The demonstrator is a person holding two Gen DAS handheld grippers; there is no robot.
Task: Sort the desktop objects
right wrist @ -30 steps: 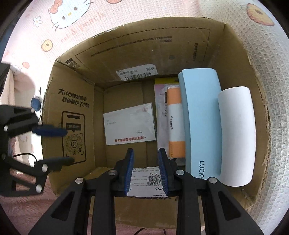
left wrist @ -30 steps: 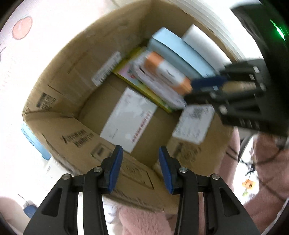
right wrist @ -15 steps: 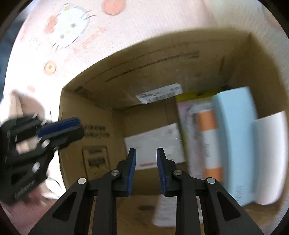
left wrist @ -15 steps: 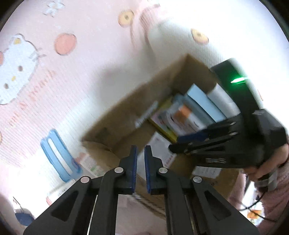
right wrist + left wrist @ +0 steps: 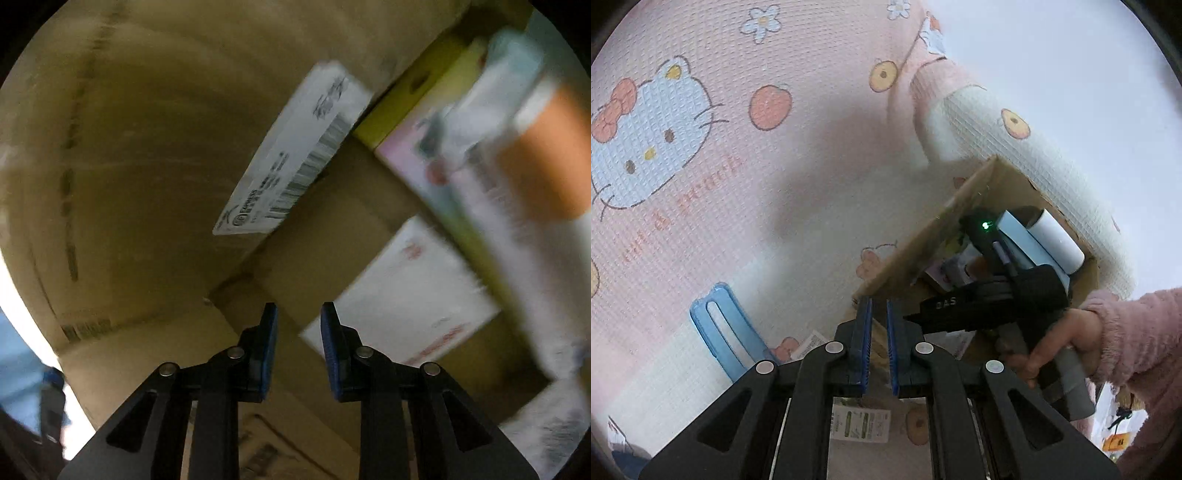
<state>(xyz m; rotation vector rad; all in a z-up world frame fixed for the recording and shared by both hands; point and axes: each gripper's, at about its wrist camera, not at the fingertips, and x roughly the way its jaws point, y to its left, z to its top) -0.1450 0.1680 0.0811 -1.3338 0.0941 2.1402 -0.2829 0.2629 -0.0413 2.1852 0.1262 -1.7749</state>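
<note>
The open cardboard box (image 5: 923, 236) stands on a pink cartoon-print cloth (image 5: 738, 166). It holds a light blue case (image 5: 1015, 236) and a white roll (image 5: 1056, 240). My left gripper (image 5: 878, 306) hovers outside the box's near-left corner, jaws almost together with nothing between them. My right gripper (image 5: 299, 314) is down inside the box (image 5: 147, 147), over its bare floor, open and empty. To its right lie an orange-and-white tube (image 5: 546, 155), a pink packet (image 5: 461, 177) and a yellow-green book (image 5: 406, 99), all blurred.
A blue plastic holder (image 5: 727, 332) and a paper tag (image 5: 857, 421) lie on the cloth near my left gripper. A hand (image 5: 1052, 343) in a pink fleece sleeve (image 5: 1137, 332) grips the right tool. White labels (image 5: 295, 158) stick to the box's wall and floor.
My left gripper shut and drew back from above the box to the cloth beside it. My right gripper sank deep into the box and rolled, staying open.
</note>
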